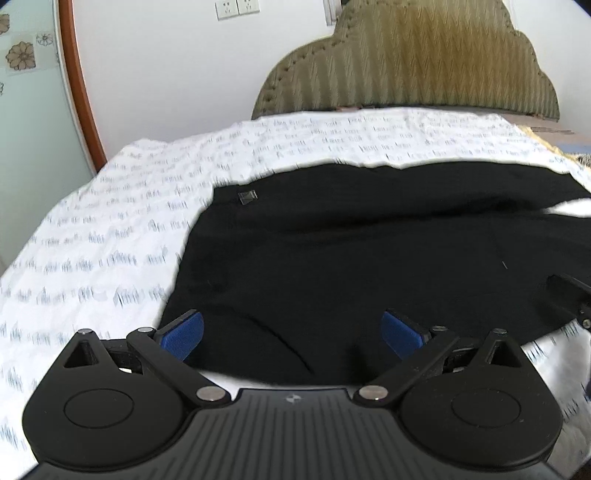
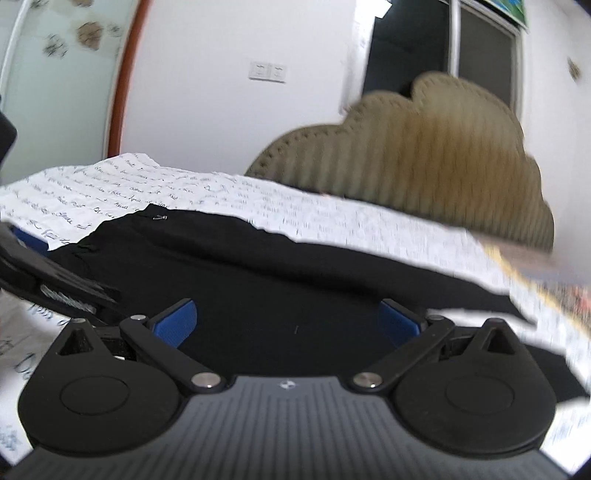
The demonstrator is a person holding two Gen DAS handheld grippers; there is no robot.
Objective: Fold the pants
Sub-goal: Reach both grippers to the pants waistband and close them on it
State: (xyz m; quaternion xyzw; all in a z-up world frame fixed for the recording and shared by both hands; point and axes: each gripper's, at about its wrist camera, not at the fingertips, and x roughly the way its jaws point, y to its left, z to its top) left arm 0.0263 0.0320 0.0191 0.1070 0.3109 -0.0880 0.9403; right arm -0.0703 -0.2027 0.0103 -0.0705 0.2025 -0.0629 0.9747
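Left wrist view looks across a bed [image 1: 110, 206] covered by a white sheet printed with grey script, and that bed serves as the landmark for everything else. Behind the bed stands a scalloped olive headboard [image 1: 413, 62] against a white wall with two sockets [image 1: 238, 8].

Black pants [image 1: 332, 258] lie spread flat on the sheet, covering most of the bed's near half. A small square tag [image 1: 246, 196] shows near their far left corner, toward the headboard. At the right, a sliver of white sheet [image 1: 569, 206] shows between two dark parts of the cloth, likely the gap between the legs, though I cannot be sure.

As a judgement, folding has hardly begun: the garment looks laid out and smoothed in a single layer, with no clear fold visible, so all the folds are still to make.

The left gripper [image 1: 291, 334] hovers low over the near edge of the pants, jaws wide apart with nothing between the blue pads [image 1: 183, 334]. In the right wrist view the right gripper [image 2: 286, 325] is likewise spread wide and empty above the dark cloth [image 2: 295, 280], further along the same near edge of the bed.
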